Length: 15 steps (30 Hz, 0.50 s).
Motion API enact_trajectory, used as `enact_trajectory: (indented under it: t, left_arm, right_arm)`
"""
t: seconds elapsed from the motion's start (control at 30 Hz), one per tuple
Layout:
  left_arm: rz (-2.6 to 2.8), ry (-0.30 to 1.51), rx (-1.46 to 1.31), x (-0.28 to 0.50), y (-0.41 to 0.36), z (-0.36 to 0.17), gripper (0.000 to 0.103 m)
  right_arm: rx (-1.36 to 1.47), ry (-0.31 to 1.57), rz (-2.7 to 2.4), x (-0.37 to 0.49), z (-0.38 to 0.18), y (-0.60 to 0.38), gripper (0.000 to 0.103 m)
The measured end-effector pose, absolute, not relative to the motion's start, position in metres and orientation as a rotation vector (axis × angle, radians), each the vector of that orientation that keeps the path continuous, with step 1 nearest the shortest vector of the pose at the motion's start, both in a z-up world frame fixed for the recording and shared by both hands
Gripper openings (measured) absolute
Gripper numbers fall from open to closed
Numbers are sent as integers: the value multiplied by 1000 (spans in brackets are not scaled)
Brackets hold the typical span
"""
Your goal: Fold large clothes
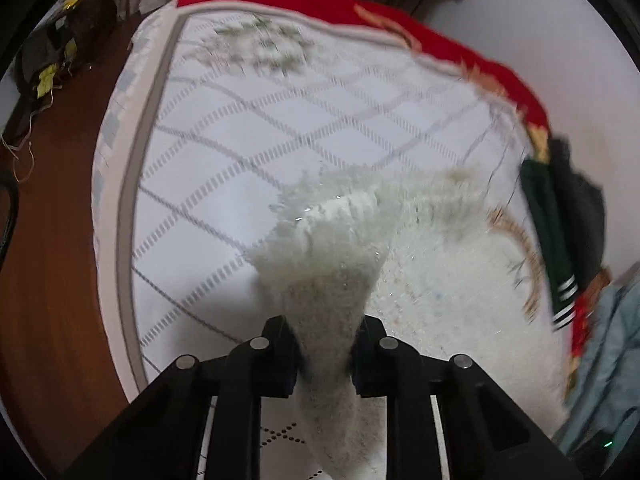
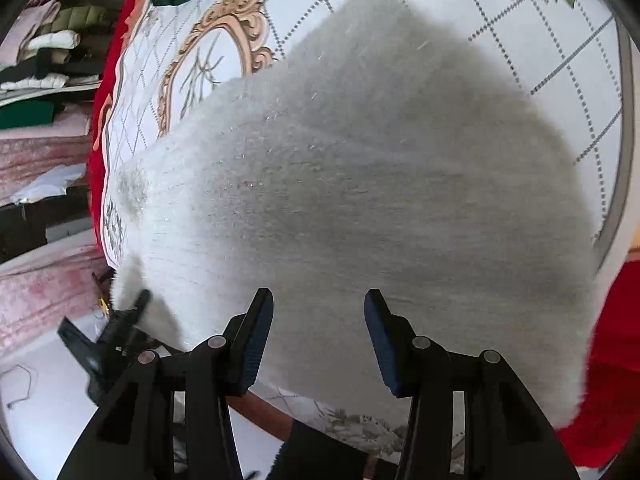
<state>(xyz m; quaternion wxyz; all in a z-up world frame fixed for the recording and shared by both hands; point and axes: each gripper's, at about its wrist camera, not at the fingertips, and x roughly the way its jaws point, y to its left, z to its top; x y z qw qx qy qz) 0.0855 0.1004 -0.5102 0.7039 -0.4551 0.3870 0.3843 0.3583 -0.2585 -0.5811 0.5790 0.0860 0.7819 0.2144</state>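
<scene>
A fluffy white sweater lies spread on a bed with a white patterned cover. My left gripper is shut on a bunched part of the sweater and holds it up off the bed. That gripper also shows at the lower left of the right wrist view, at the sweater's edge. My right gripper is open and empty, just above the sweater's near edge.
A red blanket runs along the bed's far edge. Dark green and black clothes lie at the right of the bed. Folded clothes are stacked on shelves at the left. Wooden floor lies beside the bed.
</scene>
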Motion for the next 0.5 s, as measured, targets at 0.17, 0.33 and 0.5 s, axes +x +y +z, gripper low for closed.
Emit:
enact_trajectory:
  t: [0.17,0.33,0.5]
  left_arm:
    - [802,815,-1017,61,119,-503,18]
    - [706,818,-1168,58,120,-549,49]
    - [687,813,-1155,76,113,-570,75]
  right_arm:
    - [262,1818,558,359,-587,-224,50]
    - [28,1869,457,359,-642,-166,40]
    - [-55,1899,459,362,-644,-151,42]
